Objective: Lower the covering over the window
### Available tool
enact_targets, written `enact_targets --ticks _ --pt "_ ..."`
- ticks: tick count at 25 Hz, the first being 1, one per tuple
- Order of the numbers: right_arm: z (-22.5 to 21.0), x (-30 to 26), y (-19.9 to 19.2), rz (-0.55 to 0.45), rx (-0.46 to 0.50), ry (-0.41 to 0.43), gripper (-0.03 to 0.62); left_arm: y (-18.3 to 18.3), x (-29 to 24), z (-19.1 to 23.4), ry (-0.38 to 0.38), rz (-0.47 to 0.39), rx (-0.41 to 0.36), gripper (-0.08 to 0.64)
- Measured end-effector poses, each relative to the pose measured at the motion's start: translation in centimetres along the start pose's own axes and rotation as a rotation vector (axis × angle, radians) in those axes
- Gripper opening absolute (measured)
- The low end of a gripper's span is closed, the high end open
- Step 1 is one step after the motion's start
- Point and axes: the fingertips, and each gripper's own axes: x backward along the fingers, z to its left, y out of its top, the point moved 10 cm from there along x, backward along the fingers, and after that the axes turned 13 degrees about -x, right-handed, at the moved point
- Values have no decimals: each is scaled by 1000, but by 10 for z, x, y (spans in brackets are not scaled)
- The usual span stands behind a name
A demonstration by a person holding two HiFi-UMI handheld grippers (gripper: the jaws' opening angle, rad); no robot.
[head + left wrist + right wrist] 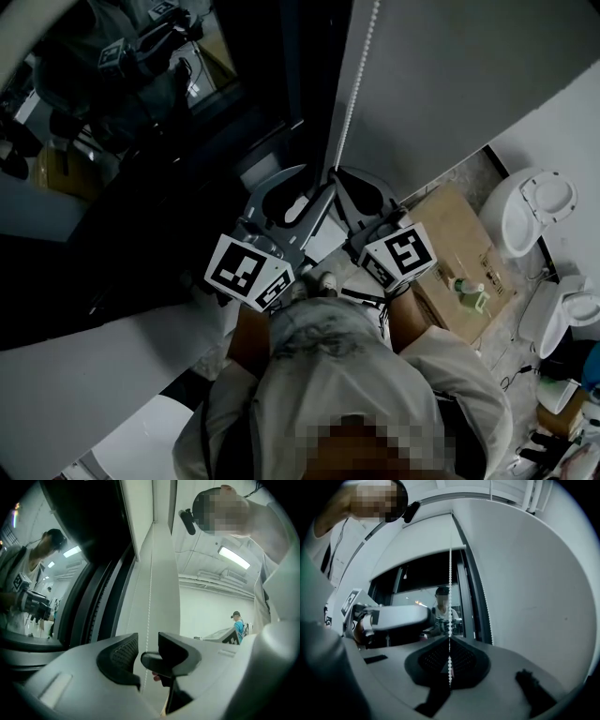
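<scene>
A grey roller blind [450,66] hangs over the upper part of a dark window [141,141]. Its white bead chain [352,84] drops beside the dark frame to both grippers. My right gripper [352,183] is shut on the chain, and in the right gripper view the beads [450,573] run straight down into its closed jaws [450,660]. Just left of it, my left gripper [305,187] stands open. In the left gripper view the chain [149,602] passes untouched through the gap between the parted jaws [147,656], with the blind [161,573] behind.
A cardboard box [459,262] with a green bottle [469,291] on it lies on the floor at the right, beside white toilet-like fixtures [534,206]. The dark window frame [309,75] stands close ahead. A person in teal [237,620] stands far off.
</scene>
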Motion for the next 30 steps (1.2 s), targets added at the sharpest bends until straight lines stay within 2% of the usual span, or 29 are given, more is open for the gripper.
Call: enact_targets --ticks 9,16,20,26,30 --pt "-6 3 -23 50 -24 -14 18 20 -18 8 7 -37 -37 144" --pt "-2 3 -26 52 -26 -4 18 29 -38 10 -16 -54 -55 142" --pt "1 4 -26 58 -21 -6 18 31 -42 7 -11 -61 -78 6" --pt "-3 7 -24 50 -20 -25 18 28 -44 7 -10 -70 -57 11" --pt "-1 10 -23 51 2 -31 18 29 -41 7 -8 -71 -71 11"
